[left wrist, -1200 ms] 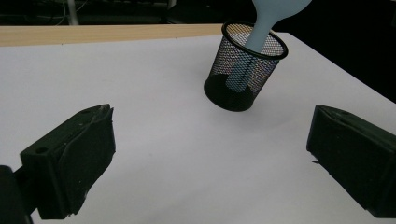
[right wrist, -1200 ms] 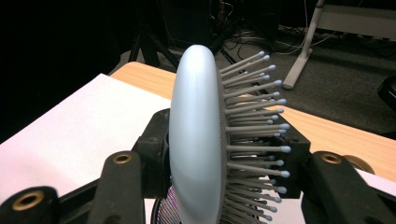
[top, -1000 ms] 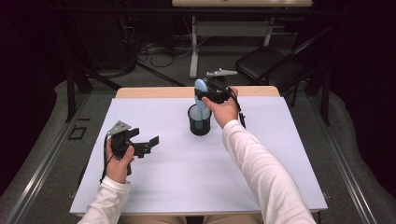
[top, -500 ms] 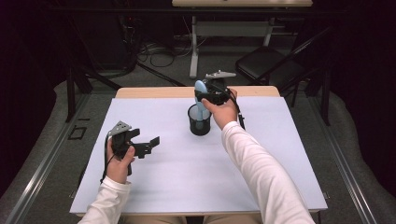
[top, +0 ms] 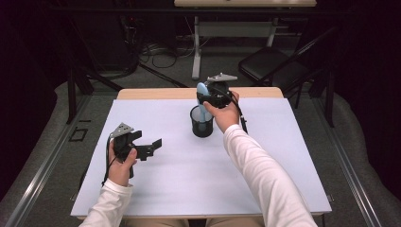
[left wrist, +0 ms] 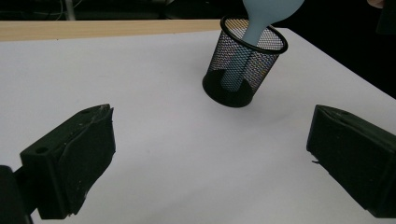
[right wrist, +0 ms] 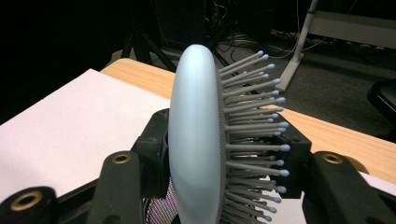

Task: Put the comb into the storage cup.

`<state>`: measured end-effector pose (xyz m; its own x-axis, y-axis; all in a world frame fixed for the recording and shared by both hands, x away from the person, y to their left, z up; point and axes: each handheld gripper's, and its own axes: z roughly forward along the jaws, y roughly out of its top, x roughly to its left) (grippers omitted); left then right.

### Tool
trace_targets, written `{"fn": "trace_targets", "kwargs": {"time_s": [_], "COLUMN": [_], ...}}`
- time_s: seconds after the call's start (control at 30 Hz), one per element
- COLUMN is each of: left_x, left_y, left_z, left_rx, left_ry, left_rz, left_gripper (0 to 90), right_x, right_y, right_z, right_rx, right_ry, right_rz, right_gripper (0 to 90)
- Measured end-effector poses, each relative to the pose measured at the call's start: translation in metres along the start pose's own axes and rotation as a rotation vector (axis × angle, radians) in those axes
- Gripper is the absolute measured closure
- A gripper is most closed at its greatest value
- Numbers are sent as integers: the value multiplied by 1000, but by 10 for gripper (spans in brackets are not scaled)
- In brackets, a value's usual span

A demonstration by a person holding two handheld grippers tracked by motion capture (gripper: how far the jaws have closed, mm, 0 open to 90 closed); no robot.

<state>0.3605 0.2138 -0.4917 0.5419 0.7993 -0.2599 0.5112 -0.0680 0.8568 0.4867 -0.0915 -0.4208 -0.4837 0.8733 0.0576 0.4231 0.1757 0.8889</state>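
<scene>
A pale blue hairbrush (top: 202, 97) stands handle-down in a black mesh cup (top: 202, 124) near the far middle of the white table (top: 265, 156). My right gripper (top: 208, 97) is shut on the brush's head, just above the cup. In the right gripper view the brush head (right wrist: 196, 140) is seen edge-on between the two black jaws, its bristles pointing right. My left gripper (top: 153, 147) hovers over the table's left side, open and holding nothing. The left gripper view looks between its wide-apart jaws at the cup (left wrist: 243, 70) with the brush handle (left wrist: 238, 65) inside.
A wooden strip (top: 156, 93) runs along the table's far edge. Beyond it stand a folding chair (top: 279, 66), a table leg (top: 196, 47) and cables on the dark floor (top: 156, 52).
</scene>
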Motion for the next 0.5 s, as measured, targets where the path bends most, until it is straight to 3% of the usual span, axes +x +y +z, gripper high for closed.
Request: {"fn": "trace_targets", "kwargs": {"time_s": [0.5], "left_x": [0], "left_y": [-1], "left_z": [1], "left_rx": [1], "left_ry": [-2], "left_rz": [0], "left_gripper": [13], "right_x": [0], "right_y": [0], "right_z": [0], "right_rx": [2], "right_ry": [2], "right_rz": [-2], "right_gripper": [475]}}
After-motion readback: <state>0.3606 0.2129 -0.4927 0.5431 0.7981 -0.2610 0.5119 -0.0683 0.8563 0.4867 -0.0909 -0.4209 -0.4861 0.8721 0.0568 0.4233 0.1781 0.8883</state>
